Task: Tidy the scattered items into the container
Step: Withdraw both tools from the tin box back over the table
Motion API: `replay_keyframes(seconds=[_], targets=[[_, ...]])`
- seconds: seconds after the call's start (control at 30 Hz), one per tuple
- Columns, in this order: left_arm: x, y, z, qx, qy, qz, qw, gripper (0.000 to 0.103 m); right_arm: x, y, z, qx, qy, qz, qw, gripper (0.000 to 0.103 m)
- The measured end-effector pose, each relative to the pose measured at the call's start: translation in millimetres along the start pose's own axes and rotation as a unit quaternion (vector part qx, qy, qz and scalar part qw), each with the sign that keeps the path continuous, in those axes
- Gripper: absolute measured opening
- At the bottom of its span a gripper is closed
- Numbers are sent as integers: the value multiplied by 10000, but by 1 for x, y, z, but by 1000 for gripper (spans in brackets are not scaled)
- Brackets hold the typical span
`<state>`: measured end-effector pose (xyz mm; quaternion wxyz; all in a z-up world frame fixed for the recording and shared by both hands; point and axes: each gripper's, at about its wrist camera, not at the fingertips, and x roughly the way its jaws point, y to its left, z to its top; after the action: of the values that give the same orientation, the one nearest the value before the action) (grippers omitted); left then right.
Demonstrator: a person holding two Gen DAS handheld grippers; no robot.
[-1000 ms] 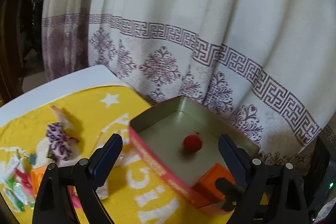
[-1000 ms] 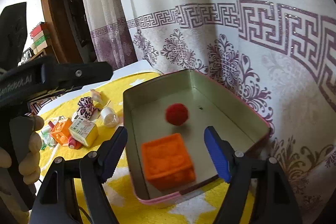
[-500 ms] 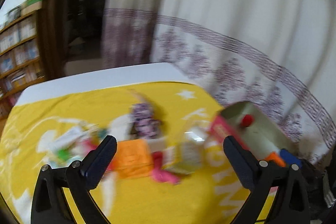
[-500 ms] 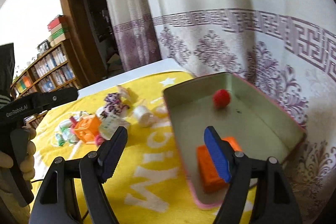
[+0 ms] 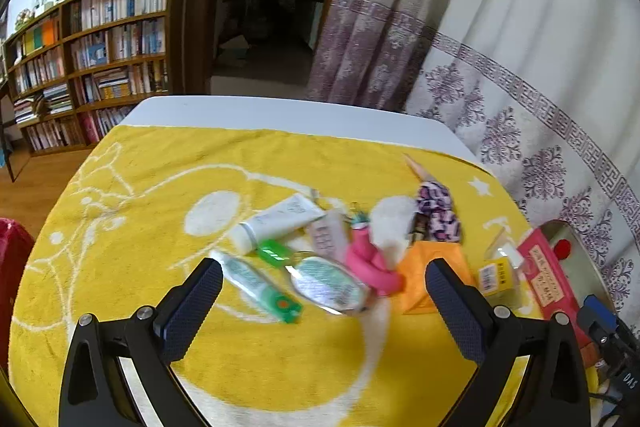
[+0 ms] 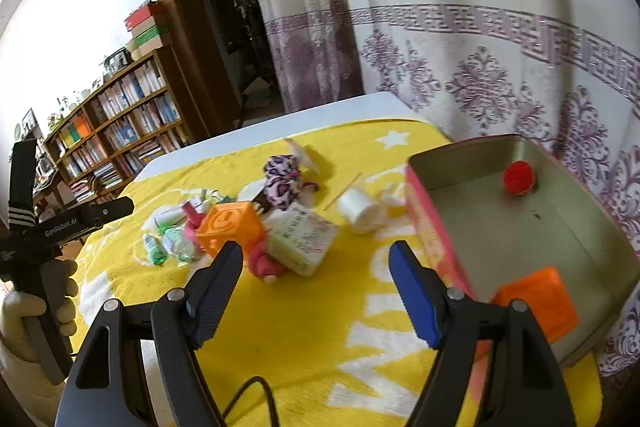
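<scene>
Left tool [image 5: 320, 291]: jaws just widened fully, nothing held, above the scattered items [image 5: 320, 255] on the yellow towel [image 5: 140, 227]. Right tool [image 6: 316, 291]: partly open, empty, between orange cube [image 6: 230, 227] and tin container [image 6: 520, 227] holding red ball [image 6: 519, 177] and orange block [image 6: 536, 303].

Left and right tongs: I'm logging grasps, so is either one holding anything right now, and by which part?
Nothing is held. The left tongs stand wide open above the scattered items on the yellow towel; the right tongs are open and empty too.
</scene>
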<state>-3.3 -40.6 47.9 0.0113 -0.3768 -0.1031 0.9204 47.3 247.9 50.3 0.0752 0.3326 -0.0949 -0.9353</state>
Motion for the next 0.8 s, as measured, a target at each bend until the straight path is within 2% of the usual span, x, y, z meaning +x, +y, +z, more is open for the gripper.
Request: replay_keyframes(seconds=[0.17, 0.37, 0.57, 0.7, 0.8], targets=[[2, 20, -2, -21, 3, 226, 9997, 103, 18, 9, 2, 51, 200, 58, 9998, 79], [18, 48, -9, -342, 309, 305, 9985, 103, 36, 15, 0, 188, 460, 101, 9987, 79], [31, 48, -21, -151, 509, 297, 9981, 103, 48, 23, -4, 77, 546, 121, 9984, 79], [41, 42, -24, 32, 552, 491, 9973, 103, 53, 23, -5, 82, 577, 156, 9982, 79], [51, 48, -24, -44, 702, 620, 9956, 103, 54, 23, -5, 76, 589, 163, 9981, 79]])
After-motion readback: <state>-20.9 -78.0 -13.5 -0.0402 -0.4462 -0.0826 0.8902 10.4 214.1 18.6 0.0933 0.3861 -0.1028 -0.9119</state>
